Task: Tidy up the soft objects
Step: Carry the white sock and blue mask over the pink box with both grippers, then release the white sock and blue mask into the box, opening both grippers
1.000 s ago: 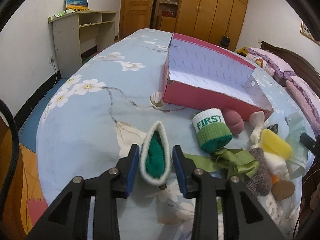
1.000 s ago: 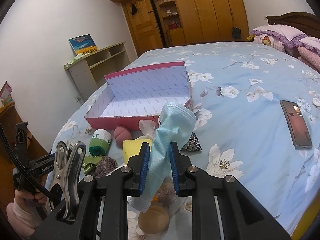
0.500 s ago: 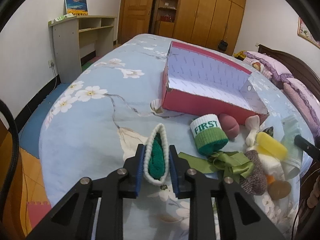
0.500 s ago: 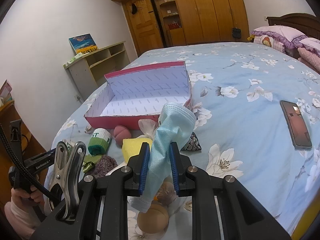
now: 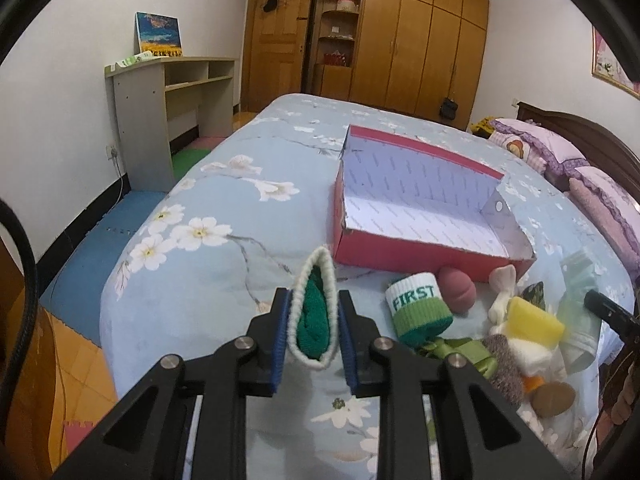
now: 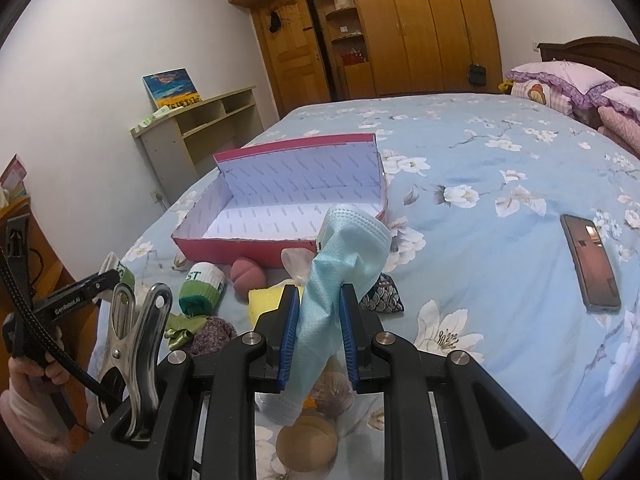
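My left gripper (image 5: 314,334) is shut on a green sock with a white rim (image 5: 314,312) and holds it just above the bedspread. My right gripper (image 6: 318,332) is shut on a light blue face mask (image 6: 340,264), which stands up between the blue pads. Ahead of both lies an open red box (image 5: 416,254) (image 6: 240,246) with a white lining. In front of the box sits a pile of soft things: a rolled sock marked FIRST (image 5: 418,306), a pink sponge (image 5: 458,290), a yellow sponge (image 5: 534,322), a green ribbon (image 5: 460,350) and a knitted grey-purple piece (image 5: 504,364).
A phone (image 6: 592,266) lies on the bedspread to the right. A round tan puff (image 6: 306,446) sits near the bed's front edge. A person's hand (image 6: 24,408) holds the left gripper at the far left. A desk shelf (image 5: 160,108) stands by the wall; pillows (image 5: 560,156) lie far right.
The left gripper's jaws have shut on the green sock, which lay between open pads before, and lifted it a little. The right gripper keeps still with the mask.
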Demonstrator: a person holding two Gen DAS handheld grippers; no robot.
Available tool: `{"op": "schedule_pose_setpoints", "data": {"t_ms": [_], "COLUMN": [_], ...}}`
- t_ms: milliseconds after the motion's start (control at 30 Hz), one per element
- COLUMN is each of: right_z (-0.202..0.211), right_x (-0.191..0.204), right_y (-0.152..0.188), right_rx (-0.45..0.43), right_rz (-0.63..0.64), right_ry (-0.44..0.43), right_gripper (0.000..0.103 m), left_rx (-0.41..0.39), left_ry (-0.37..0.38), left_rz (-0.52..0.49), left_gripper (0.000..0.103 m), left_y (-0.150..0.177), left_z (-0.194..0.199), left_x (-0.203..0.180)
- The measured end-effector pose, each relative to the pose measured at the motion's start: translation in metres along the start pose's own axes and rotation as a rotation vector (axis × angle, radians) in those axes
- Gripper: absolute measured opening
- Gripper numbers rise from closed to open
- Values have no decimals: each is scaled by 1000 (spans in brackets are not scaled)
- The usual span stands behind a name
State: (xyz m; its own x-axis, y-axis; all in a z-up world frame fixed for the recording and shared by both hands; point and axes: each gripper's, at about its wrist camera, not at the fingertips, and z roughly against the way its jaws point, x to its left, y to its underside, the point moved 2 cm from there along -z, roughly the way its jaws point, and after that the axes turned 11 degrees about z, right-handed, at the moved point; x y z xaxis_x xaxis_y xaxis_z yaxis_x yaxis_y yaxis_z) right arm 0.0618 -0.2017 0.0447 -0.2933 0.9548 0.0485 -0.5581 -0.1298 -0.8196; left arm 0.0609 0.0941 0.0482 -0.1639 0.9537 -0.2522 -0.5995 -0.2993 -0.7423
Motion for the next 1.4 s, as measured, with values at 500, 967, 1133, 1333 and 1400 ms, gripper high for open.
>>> {"op": "schedule_pose_setpoints", "data": {"t_ms": [500,967,1133,1333,1400], "right_z": [2,-17,-33,-56,-65], "right_x": [0,1,-4,-10,-12], "right_y": [-32,-69,-83,-97,-99], "right_rx": [-44,-68,-76,-74,-70], "right_rz": [64,127,134,146,144], "right_ry": [22,24,24,29,25], "right_gripper": [22,22,22,22,22], "left_rx": [-23,-26,-19,-2,11], "left_ry": [72,114,109,94,87], "left_rz": [-52,-113,-125,-141,-140], "left_gripper": [24,24,24,24,24], "left_y": [-27,-54,-66,-75,-76], "left_z": [-5,-27,-42,-69,-80], "left_x": [-34,-71,-80,-89,-91]}}
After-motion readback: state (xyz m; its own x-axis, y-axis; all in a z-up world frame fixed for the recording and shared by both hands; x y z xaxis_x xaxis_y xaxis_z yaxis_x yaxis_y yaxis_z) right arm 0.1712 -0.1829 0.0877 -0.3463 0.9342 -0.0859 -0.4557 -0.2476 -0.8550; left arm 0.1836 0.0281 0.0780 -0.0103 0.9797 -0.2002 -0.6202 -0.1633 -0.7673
